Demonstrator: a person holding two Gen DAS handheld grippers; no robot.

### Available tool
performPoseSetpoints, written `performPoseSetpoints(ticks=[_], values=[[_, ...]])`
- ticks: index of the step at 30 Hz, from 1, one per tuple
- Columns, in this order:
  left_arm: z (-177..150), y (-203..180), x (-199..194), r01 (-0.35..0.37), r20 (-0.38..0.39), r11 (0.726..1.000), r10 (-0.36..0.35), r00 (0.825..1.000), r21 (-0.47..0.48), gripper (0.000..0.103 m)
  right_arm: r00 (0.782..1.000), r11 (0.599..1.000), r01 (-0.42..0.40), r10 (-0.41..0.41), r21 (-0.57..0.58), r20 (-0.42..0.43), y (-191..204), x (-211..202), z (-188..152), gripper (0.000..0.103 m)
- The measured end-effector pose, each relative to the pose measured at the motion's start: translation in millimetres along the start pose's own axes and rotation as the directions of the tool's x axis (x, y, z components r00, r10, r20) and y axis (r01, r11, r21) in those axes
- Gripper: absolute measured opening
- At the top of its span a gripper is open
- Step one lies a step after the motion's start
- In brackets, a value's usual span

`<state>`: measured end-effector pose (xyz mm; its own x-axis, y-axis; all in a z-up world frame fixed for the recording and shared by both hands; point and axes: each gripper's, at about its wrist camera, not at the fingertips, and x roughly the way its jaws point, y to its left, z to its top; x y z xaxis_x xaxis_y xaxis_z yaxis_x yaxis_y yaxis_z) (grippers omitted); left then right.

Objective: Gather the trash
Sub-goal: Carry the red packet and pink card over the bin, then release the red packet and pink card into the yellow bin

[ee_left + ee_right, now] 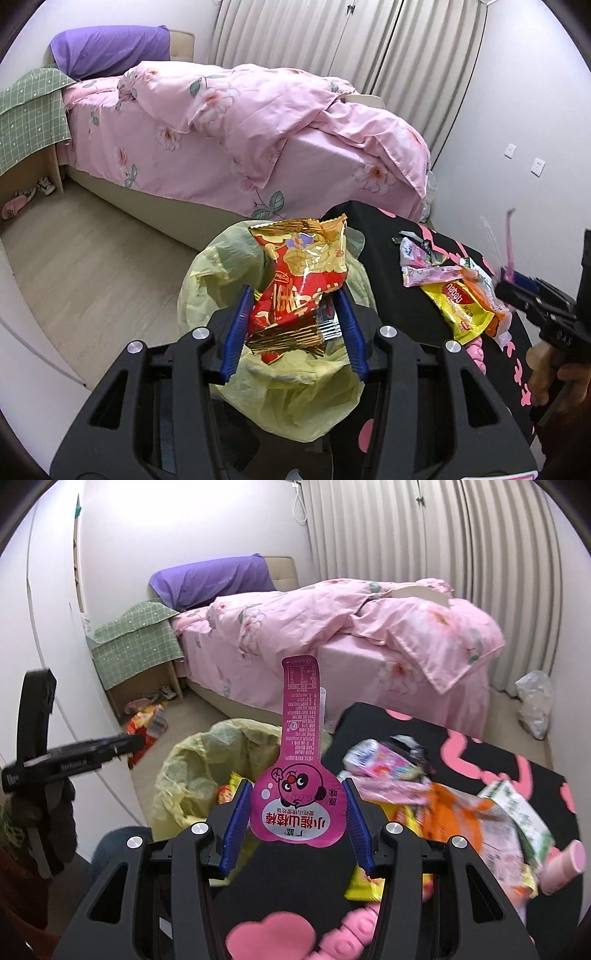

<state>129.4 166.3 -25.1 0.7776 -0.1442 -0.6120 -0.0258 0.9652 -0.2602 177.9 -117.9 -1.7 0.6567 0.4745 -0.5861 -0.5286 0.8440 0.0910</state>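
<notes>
Over the yellow-lined bin (280, 387), the left gripper (295, 310) clamps a red-and-gold snack bag (299, 280). By the black table's (406, 720) bin-side edge, the right gripper (297, 823) grips a pink wrapper (301, 775).

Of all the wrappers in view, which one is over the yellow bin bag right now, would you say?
The red and gold snack bag in the left gripper, held over the yellow bin bag. The pink wrapper sits in the right gripper; the yellow wrapper lies on the table.
</notes>
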Motion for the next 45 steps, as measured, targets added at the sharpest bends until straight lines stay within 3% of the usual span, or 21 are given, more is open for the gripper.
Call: performPoseSetpoints(ticks=[10, 21, 24, 26, 28, 31, 32, 33, 40, 45], values=[[1, 20, 44, -0.007, -0.091, 0.999, 0.003, 0.996, -0.043, 0.044, 0.988, 0.988, -0.141, 0.136, -0.058, -0.078, 23, 81, 18, 0.047], [4, 19, 68, -0.023, -0.127, 1.000, 0.021, 0.992, -0.015, 0.044, 0.973, 0.980, -0.189, 0.177, -0.069, -0.150, 33, 135, 21, 0.047], [4, 26, 73, 0.008, -0.134, 0.999, -0.013, 0.991, -0.040, 0.055, 0.970, 0.979, -0.195, 0.184, -0.057, -0.161, 32, 145, 21, 0.047], [5, 35, 77, 0.058, -0.141, 0.993, -0.072, 0.987, -0.099, 0.074, 0.962, 0.978, -0.207, 0.197, -0.036, -0.189, 29, 155, 19, 0.047], [5, 39, 76, 0.058, -0.122, 0.990, -0.073, 0.990, -0.126, 0.084, 0.956, 0.978, -0.207, 0.196, -0.030, -0.219, 26, 162, 14, 0.047], [7, 41, 71, 0.035, -0.087, 0.989, -0.048, 0.995, -0.144, 0.086, 0.958, 0.978, -0.200, 0.183, -0.059, -0.219, 28, 160, 10, 0.049], [8, 42, 69, 0.034, -0.080, 0.988, -0.047, 0.996, -0.151, 0.087, 0.959, 0.977, -0.202, 0.185, -0.062, -0.213, 28, 158, 10, 0.056], [10, 42, 66, 0.030, -0.072, 0.987, -0.042, 0.997, -0.157, 0.087, 0.960, 0.977, -0.206, 0.190, -0.059, -0.203, 27, 154, 11, 0.057], [18, 30, 49, -0.006, -0.022, 0.990, 0.003, 1.000, -0.139, 0.088, 0.978, 0.983, -0.178, 0.172, -0.040, -0.121, 4, 109, 19, 0.057], [19, 10, 52, 0.015, -0.021, 0.993, -0.018, 1.000, -0.115, 0.088, 0.991, 0.992, -0.115, 0.111, -0.057, -0.069, -28, 61, 9, 0.057]])
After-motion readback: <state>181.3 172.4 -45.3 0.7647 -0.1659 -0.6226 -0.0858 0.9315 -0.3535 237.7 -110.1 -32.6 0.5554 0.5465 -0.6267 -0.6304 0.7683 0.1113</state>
